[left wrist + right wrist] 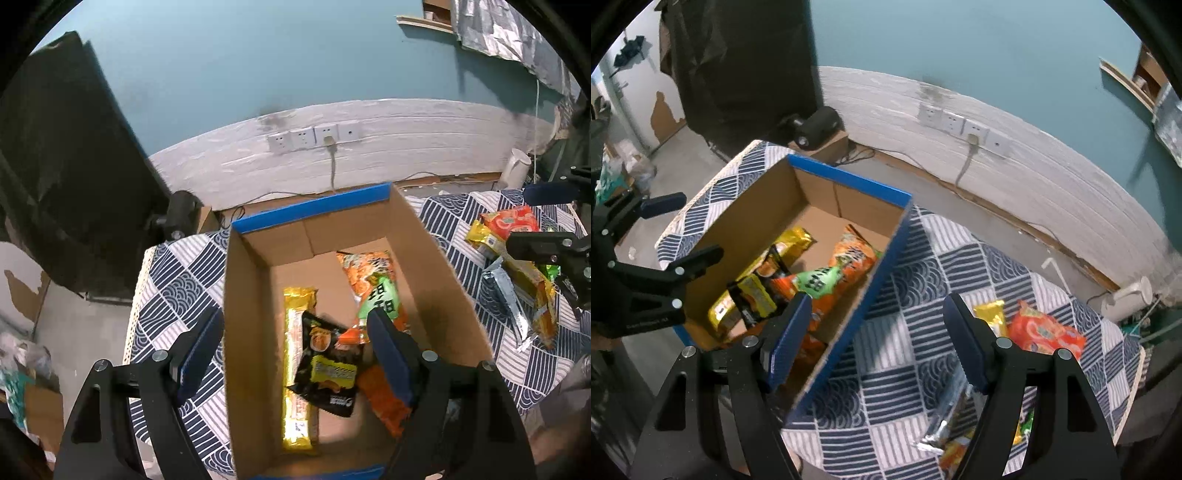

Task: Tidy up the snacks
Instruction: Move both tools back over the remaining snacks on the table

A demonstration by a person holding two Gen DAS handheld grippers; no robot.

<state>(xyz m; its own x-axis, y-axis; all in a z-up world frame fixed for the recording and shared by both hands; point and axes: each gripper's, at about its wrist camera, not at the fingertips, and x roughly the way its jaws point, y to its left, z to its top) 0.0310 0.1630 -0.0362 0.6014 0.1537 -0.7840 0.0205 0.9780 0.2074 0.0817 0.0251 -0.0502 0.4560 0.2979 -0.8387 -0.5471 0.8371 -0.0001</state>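
While both my grippers, left [295,350] and right [877,343], gape empty beside the box [443,266], I must next grab the orange packet [1047,332].

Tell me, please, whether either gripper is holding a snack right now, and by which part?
Nothing is held. The left gripper stands open above the cardboard box, and the right gripper stands open over the checked tablecloth, with no packet between the pads.

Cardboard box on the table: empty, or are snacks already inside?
Not empty. The cardboard box holds several packets, among them a long yellow packet and a black packet; bare floor still shows.
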